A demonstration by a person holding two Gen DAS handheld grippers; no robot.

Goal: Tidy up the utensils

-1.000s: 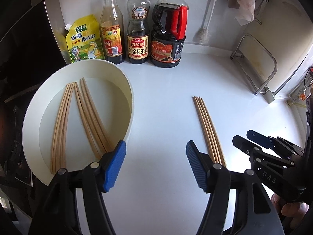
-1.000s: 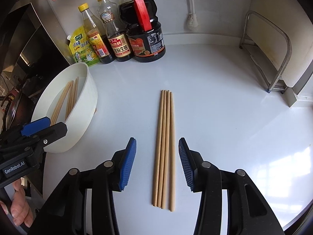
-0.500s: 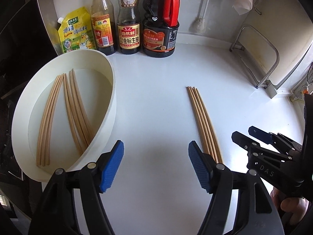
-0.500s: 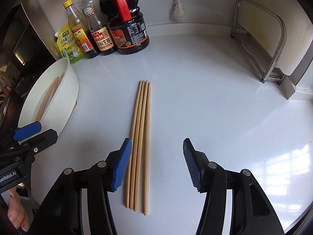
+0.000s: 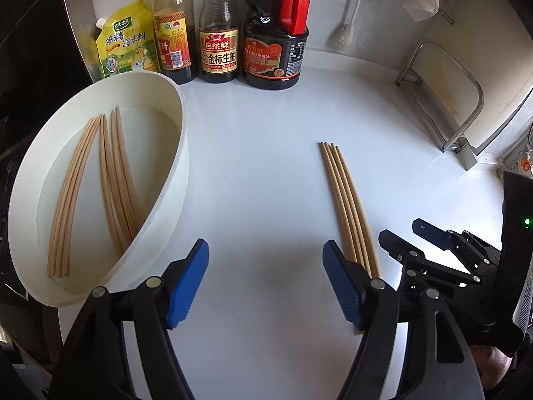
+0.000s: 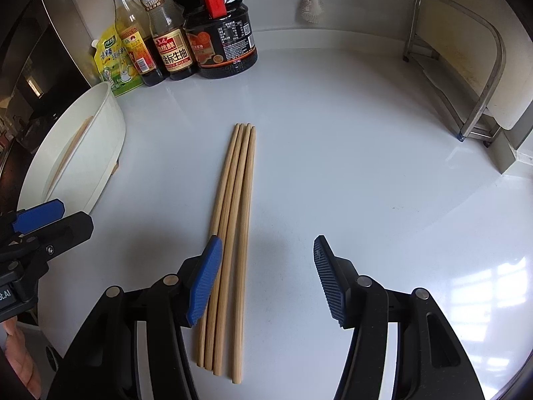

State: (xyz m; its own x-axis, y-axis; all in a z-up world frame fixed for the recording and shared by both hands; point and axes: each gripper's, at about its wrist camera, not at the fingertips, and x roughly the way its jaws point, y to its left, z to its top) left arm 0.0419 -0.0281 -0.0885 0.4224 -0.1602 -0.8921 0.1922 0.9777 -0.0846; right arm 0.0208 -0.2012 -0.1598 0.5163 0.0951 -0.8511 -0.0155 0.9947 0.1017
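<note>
Wooden chopsticks (image 6: pixel 233 233), four of them, lie side by side on the white desk (image 6: pixel 349 166), running from near to far with their far tips close together and their near ends fanned slightly. The right claw (image 6: pixel 266 280) hangs over their near half with its blue pads (image 6: pixel 328 281) spread wide and nothing between them; the left pad sits above the leftmost sticks, the right pad well out over bare desk. In the left wrist view the same four sticks (image 5: pixel 346 206) lie to the right, and the right pad of the left claw (image 5: pixel 266 283) overlaps their near ends, though whether it touches them cannot be told. That claw is also wide open and holds nothing. To the left stands a white bowl (image 5: pixel 180 180) with more chopsticks (image 5: pixel 116 180) lying in it in two loose bunches, one on the left and one leaning toward the bowl's right wall. At the far edge of the desk, against the wall, stand a yellow pouch (image 5: pixel 125 40), two slim bottles (image 5: pixel 218 26) and a big dark jug with a red handle (image 5: pixel 276 43). Farther right a white brush (image 6: pixel 311 3) hangs at the wall, and a metal rack (image 6: pixel 473 66) stands at the far right of the desk.
</note>
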